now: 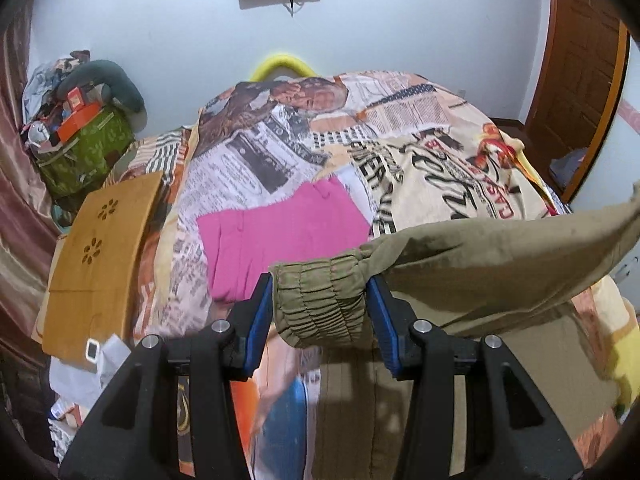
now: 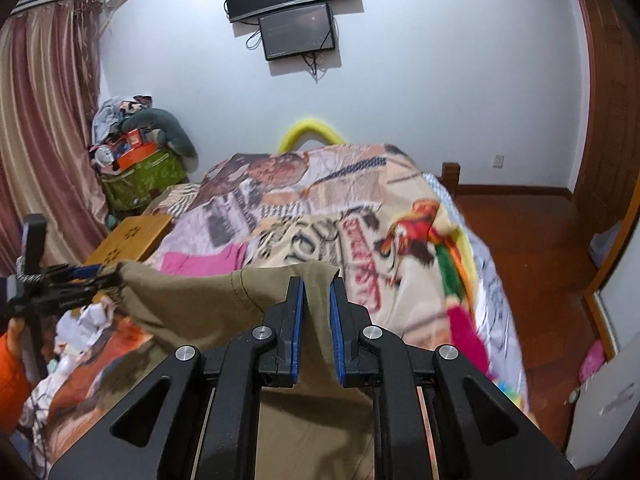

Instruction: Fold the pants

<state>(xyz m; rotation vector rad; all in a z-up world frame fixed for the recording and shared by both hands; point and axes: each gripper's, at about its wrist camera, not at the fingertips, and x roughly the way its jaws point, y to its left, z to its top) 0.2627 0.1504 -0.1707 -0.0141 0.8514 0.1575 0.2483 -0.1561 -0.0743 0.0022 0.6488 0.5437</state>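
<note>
**Khaki pants held up between two grippers**

Hanging above the bed (image 2: 400, 216), the khaki pants (image 1: 500, 256) stretch between both grippers, their lower part drooping toward the printed bedspread. The left gripper (image 1: 320, 308) grasps the gathered elastic waistband (image 1: 320, 304), its blue pads pressed against either side of the bunched fabric. The right gripper (image 2: 318, 312) is clenched on a thin edge of the same cloth (its jaws nearly meet). A folded pink garment (image 1: 288, 232) lies flat on the bedspread beyond the pants, near a wooden board (image 1: 100, 248) at the bed's left edge.
</note>
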